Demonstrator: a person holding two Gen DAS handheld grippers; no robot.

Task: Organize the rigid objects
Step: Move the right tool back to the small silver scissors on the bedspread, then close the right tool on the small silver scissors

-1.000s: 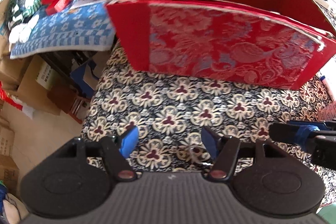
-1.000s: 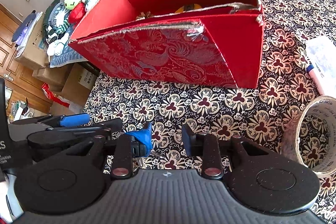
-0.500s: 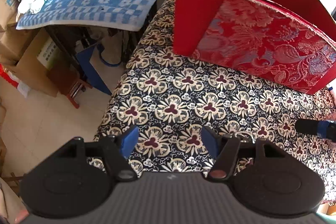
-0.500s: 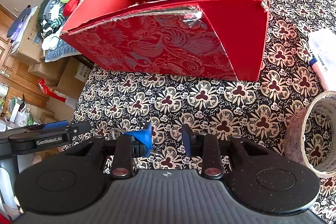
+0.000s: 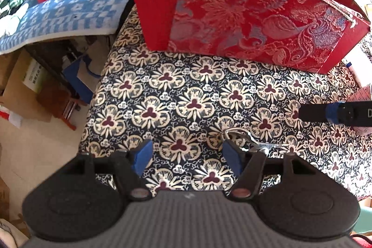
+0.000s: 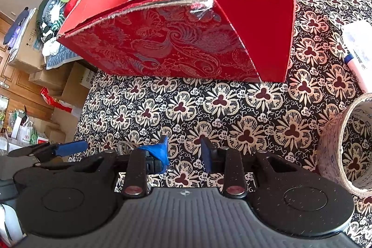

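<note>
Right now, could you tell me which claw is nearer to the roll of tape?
The right. The right claw hovers over the cloth with the tape roll just to its right. The left claw lies further left, beyond the right one; its own view doesn't show the roll.

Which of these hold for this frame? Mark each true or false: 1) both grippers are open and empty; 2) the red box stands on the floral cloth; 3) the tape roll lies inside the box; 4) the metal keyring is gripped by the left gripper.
1) True: the left gripper and right gripper hold nothing.
2) True: the red box rests on the floral cloth.
3) False: the tape roll sits on the cloth, outside the box.
4) False: the metal keyring lies on the cloth beside the left gripper's right finger.
</note>
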